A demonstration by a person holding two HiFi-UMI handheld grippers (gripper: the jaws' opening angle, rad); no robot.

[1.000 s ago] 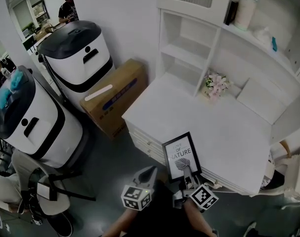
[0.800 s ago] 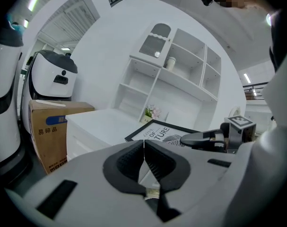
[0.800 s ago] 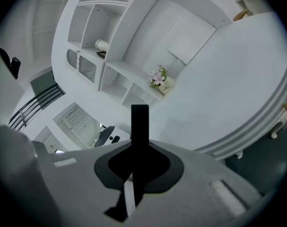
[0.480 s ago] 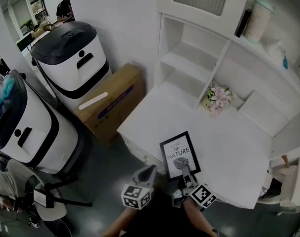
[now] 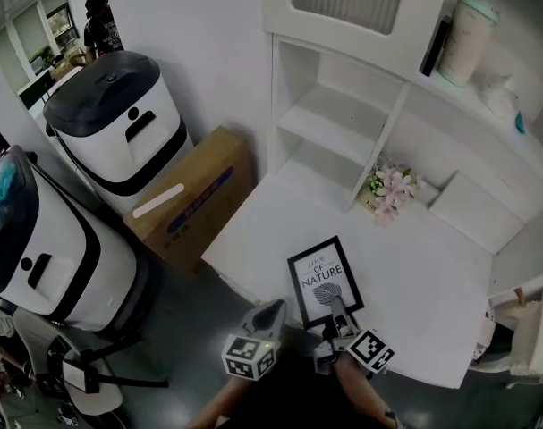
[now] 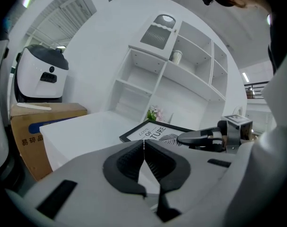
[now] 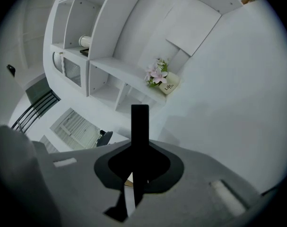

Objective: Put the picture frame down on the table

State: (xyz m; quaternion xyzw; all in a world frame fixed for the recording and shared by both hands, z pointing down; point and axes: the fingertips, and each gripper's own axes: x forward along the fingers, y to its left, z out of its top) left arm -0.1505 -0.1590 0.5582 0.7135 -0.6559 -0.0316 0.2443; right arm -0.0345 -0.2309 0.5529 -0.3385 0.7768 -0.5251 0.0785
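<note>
The picture frame [image 5: 323, 280] is black-edged, with a white print reading "NATURE" and a leaf. It lies nearly flat over the near left part of the white table [image 5: 423, 266]; I cannot tell whether it touches the top. My right gripper [image 5: 339, 311] is shut on the frame's near edge. In the right gripper view the frame [image 7: 140, 124] shows edge-on as a dark bar between the jaws. My left gripper [image 5: 269, 313] is shut and empty, just left of the frame and off the table's edge. The left gripper view shows the frame [image 6: 155, 132] with the right gripper [image 6: 200, 137] on it.
A small pot of pink flowers [image 5: 387, 186] stands at the back of the table under white shelving [image 5: 343, 105]. A cardboard box [image 5: 186, 199] and two white-and-black machines [image 5: 119, 123] stand on the floor at left. A person [image 5: 99, 25] is far off.
The right gripper has carried the frame slightly further in over the table's near edge. The left gripper stays shut beside it. The head view has shifted.
</note>
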